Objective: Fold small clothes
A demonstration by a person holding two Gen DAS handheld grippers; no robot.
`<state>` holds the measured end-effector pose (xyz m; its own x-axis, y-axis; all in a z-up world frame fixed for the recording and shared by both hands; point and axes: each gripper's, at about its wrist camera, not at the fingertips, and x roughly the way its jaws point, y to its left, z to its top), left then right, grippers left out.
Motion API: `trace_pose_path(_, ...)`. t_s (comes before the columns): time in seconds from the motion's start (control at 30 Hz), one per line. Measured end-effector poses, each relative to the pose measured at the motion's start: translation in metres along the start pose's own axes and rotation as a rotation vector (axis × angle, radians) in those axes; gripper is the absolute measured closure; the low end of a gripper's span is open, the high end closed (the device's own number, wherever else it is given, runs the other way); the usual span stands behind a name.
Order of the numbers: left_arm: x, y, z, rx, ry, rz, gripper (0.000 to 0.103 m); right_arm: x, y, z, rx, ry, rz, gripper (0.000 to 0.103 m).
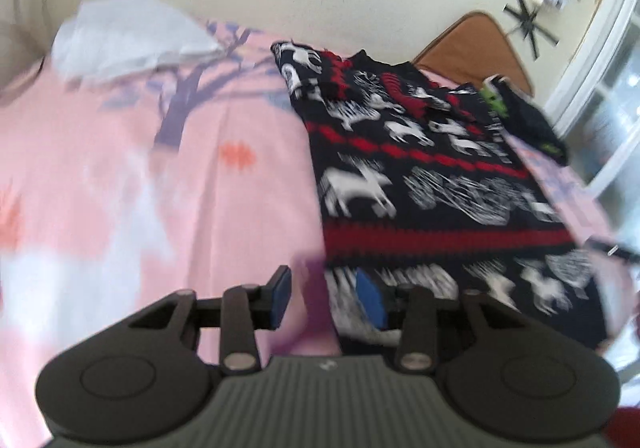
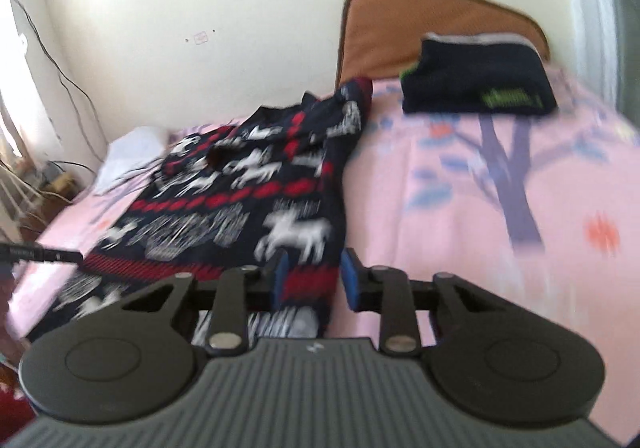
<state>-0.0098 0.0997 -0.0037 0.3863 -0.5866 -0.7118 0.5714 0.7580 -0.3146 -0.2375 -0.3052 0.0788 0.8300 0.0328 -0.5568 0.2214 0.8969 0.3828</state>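
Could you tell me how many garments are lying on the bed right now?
2. A patterned sweater lies spread in front of both grippers; a dark folded garment sits at the far end of the bed by a brown cushion. Others may lie out of frame.

The bed (image 1: 120,168) offers open pink sheet along both long edges of the patterned sweater (image 1: 420,176) — a wide bare stretch on either side. Toward the head edge, obstacles gather: a white crumpled cloth (image 1: 128,36) near one corner, a folded dark garment (image 2: 476,80) near the other, resting against the brown headboard (image 2: 384,28).
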Motion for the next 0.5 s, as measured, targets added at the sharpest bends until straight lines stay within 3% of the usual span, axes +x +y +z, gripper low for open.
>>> trace_pose_path(0.17,-0.019,-0.015,-0.034,0.0,0.027,-0.023,0.058,-0.028,-0.003,-0.028,0.089,0.041,0.05,0.074)
trace_pose_path(0.23,-0.024,-0.023,-0.042,0.031,0.043,-0.015,0.052,-0.038,-0.002,-0.036,0.106,0.064,0.077,0.073)
trace_pose_path(0.33,-0.026,-0.036,-0.052,0.077,0.056,0.024,0.051,-0.047,0.002,-0.047,0.098,0.1,0.107,0.071)
trace_pose_path(0.4,-0.026,-0.045,-0.054,0.107,0.059,0.066,0.057,-0.047,0.004,-0.054,0.105,0.128,0.13,0.071)
trace_pose_path(0.43,-0.025,-0.049,-0.056,0.122,0.06,0.088,0.082,-0.044,0.007,-0.058,0.106,0.144,0.138,0.071)
trace_pose_path(0.47,-0.024,-0.053,-0.056,0.138,0.07,0.096,0.093,-0.044,0.009,-0.061,0.103,0.133,0.145,0.071)
trace_pose_path(0.5,-0.026,-0.054,-0.056,0.142,0.065,0.092,0.098,-0.043,0.01,-0.063,0.102,0.143,0.163,0.073)
